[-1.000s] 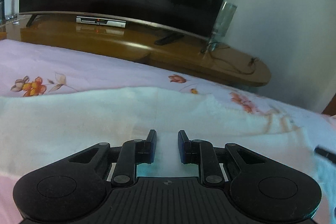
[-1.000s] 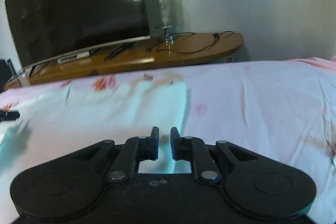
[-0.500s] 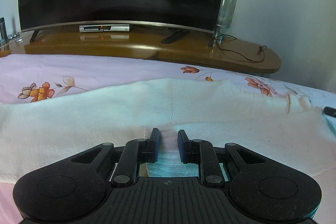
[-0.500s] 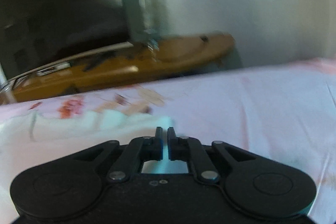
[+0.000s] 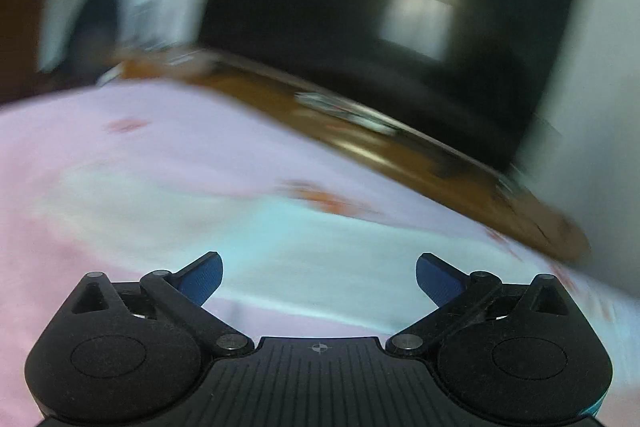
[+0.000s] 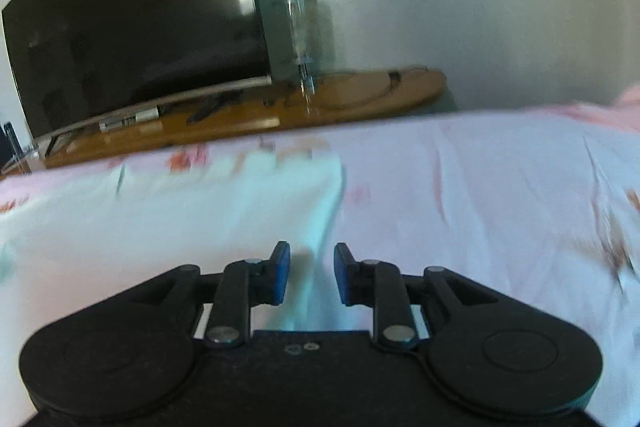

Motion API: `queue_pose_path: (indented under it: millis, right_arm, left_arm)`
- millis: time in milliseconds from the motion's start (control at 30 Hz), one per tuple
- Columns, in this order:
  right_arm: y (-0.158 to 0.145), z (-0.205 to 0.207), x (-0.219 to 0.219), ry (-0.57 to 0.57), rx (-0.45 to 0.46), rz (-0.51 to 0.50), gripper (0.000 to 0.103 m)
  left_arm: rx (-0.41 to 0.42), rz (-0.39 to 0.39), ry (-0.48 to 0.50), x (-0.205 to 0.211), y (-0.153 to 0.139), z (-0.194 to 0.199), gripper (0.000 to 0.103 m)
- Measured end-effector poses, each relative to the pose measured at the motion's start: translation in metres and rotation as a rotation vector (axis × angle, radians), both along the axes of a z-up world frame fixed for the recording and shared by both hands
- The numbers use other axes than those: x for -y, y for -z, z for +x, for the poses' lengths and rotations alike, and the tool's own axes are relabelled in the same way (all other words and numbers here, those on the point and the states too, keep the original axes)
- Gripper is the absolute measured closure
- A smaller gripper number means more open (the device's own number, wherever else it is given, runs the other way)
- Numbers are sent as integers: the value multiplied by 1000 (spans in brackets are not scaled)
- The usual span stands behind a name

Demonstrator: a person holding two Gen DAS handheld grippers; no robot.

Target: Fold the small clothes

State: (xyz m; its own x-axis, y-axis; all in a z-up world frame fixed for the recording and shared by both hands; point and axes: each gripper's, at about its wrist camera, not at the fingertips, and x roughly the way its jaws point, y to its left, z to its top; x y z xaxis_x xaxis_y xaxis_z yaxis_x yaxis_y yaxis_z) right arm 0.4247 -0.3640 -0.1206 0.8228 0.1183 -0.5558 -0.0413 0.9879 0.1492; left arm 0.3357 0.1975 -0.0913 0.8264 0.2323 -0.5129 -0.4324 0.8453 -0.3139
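A white, pale-aqua-tinted garment (image 5: 320, 251) lies flat on the pink floral bedsheet (image 5: 120, 155); the left wrist view is blurred by motion. My left gripper (image 5: 319, 273) is wide open and empty just above the garment's near edge. In the right wrist view the garment (image 6: 180, 211) spreads across the left half of the bed, its right edge running down toward me. My right gripper (image 6: 307, 269) is partly open over that right edge, with nothing held between the blue pads.
A large dark TV (image 6: 132, 15) stands on a long wooden stand (image 6: 280, 107) beyond the bed, with a clear glass vase (image 6: 302, 31) and cables at its right end. A white wall is behind. Bare pink sheet (image 6: 500, 195) lies to the right.
Both grippers have opened and let go of the garment, which now lies on the bed. The left gripper has swung quickly to the left and tilted; the right has pulled back slightly.
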Motion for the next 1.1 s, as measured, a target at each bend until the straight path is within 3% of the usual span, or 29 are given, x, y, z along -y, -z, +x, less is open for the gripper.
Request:
queue_pose_path:
  millis: [67, 133, 200, 333, 400, 433, 467, 500, 533, 567, 700, 867, 1000, 1100]
  right_arm:
    - [-2, -17, 0, 19, -10, 54, 76]
    - [-4, -28, -3, 32, -12, 73, 76]
    - [-5, -30, -9, 22, -20, 77, 76]
    - [-8, -26, -19, -4, -26, 60, 75]
    - [-10, -24, -20, -9, -28, 59, 75]
    - [-11, -22, -21, -9, -30, 64, 74]
    - [-11, -23, -20, -9, -33, 67, 73]
    - [-10, -22, -20, -11, -37, 66, 73]
    - [-10, -21, -20, -12, -41, 64, 71]
    - [-9, -21, -19, -13, -44, 63, 70]
    - [-7, -20, -18, -12, -42, 64, 69]
    - [-9, -21, -18, -5, -35, 77, 69]
    - [-14, -26, -15, 8, -22, 84, 69]
    - [-18, -31, -6, 32, -20, 97, 68]
  left_arm:
    - [2, -171, -150, -54, 12, -21, 29]
    - [20, -355, -298, -100, 30, -35, 43]
    - [109, -486, -338, -123, 45, -43, 46]
    - [135, -528, -327, -136, 53, -33, 46]
    - [124, -514, -317, -141, 52, -26, 46]
    - [108, -482, -310, -142, 50, -20, 53]
    - [52, -416, -308, -140, 47, -11, 82]
    - [-22, -334, -306, -137, 41, 0, 100]
    - [-85, -260, -281, -133, 38, 14, 101]
    - [-97, -239, -268, -130, 31, 22, 101]
    - [-1, -69, -44, -70, -20, 58, 101]
    - [86, 100, 319, 66, -67, 111, 101]
    - [51, 170, 556, 181, -54, 144, 101]
    - [-67, 131, 719, 237, -18, 163, 101]
